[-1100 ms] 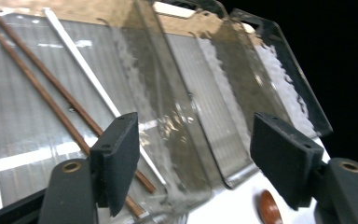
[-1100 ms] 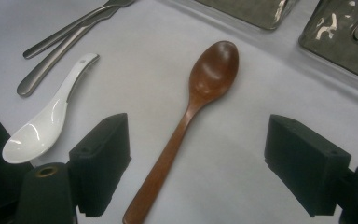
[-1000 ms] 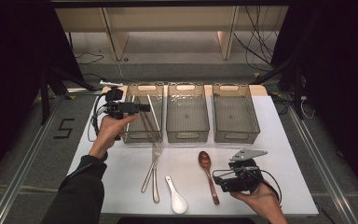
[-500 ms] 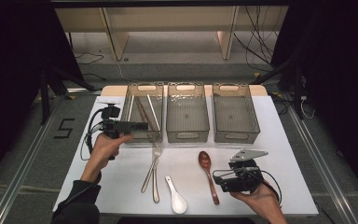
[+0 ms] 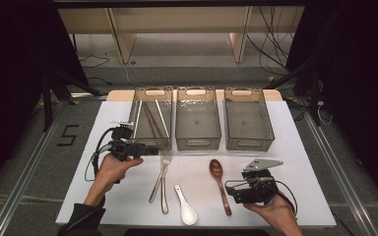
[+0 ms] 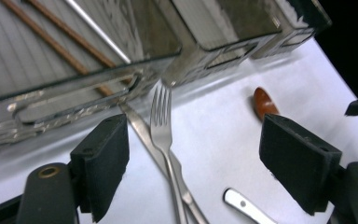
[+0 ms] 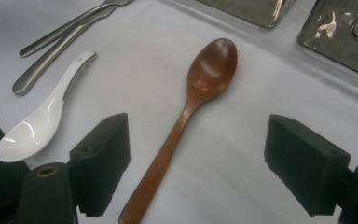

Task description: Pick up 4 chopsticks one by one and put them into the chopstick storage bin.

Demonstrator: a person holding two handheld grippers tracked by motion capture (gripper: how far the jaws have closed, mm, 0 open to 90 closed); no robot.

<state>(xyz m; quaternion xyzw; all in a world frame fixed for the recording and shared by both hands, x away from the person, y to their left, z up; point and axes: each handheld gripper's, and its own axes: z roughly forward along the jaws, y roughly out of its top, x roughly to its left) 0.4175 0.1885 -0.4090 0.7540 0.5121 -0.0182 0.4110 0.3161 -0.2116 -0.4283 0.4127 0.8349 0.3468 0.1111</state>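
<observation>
Left gripper (image 5: pixel 150 150) held level, pointing right just near of the left bin (image 5: pixel 150 118), jaws wide, just opening, empty, fork (image 6: pixel 164 128) lying between and beyond them

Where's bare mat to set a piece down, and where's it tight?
Free: the white mat between the right bin and right gripper; also the near-left corner below the left gripper. Crowded: centre, where fork, white spoon and wooden spoon lie.
</observation>
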